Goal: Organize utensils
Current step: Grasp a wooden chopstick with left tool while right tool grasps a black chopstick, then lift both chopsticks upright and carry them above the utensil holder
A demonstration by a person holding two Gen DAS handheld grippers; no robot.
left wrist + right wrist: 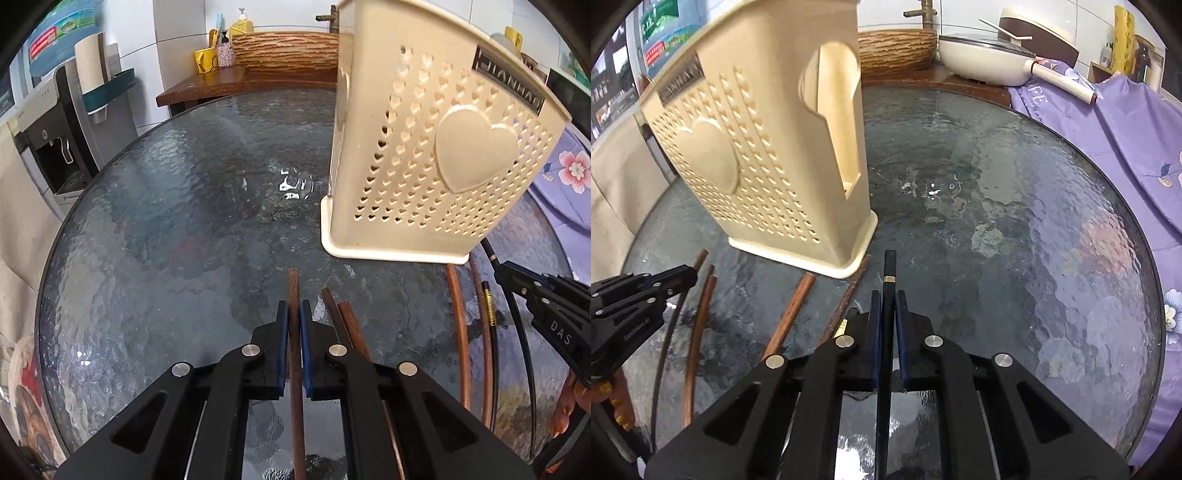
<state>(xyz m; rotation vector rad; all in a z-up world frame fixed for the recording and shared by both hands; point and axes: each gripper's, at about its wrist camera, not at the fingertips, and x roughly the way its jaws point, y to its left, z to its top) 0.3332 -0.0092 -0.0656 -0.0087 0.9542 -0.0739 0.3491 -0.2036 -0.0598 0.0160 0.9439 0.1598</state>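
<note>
I used the cream holder (436,147) as my ref point, since everything had to end up in it. Furthest to its left, my left gripper (294,325) sat low over the glass table (166,206), just short of the holder's base, fingers clenched on a brown chopstick (293,295) w/ the tip poking out ahead toward the holder; I judged I had it gripped near that end so the long part could swing up and drop in from above. Right of that stick, still left of the holder's front face, two more brown sticks (338,314) lay loose on the glass, half hidden under my gripper body. Directly in front of the holder's base lay a curved-looking brown stick (458,332) and a thinner one w/ a gold band (488,306), both untouched, prob. next in line. At the holder's right front corner, my right gripper (888,314) was clamped on a black chopstick (889,269) w/ a gold ring, tip pointing just past that corner. The holder stood upright on its tray base (812,254), its open top out of frame, so I couldn't tell what was inside. Both sticks were held low and flat, so I judged the lift and tilt hadn't started. Task looked early: most sticks were on the table.
</note>
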